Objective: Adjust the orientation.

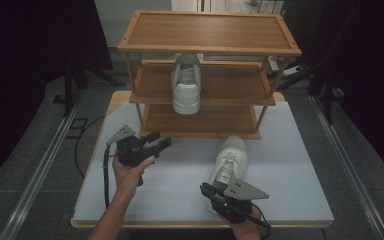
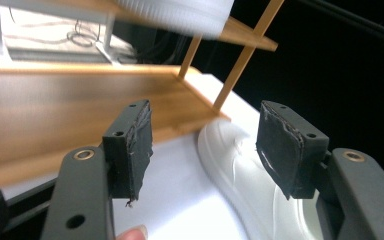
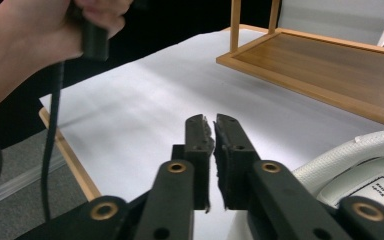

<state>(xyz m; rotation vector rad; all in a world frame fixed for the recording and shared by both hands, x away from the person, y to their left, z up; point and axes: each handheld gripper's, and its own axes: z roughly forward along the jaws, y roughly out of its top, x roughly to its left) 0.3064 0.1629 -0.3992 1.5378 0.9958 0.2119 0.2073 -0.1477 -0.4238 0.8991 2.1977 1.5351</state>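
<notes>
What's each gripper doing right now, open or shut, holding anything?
Left gripper: open, jaws wide apart, nothing between them.
Right gripper: shut, pads nearly touching, nothing between them; it sits beside the white shoe on the table.

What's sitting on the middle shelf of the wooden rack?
One white sneaker sits on the three-tier wooden rack's middle shelf, heel overhanging the front edge. The top shelf covers the rear of that shelf.

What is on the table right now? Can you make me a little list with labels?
Rack: three-tier wooden shoe rack at the table's far side.
Shoe one: white lace-up sneaker on the rack's middle shelf.
Shoe two: second white sneaker lying on the pale grey table top.
Left gripper: jaws open, empty.
Right gripper: jaws shut on nothing, beside shoe two's heel.
</notes>
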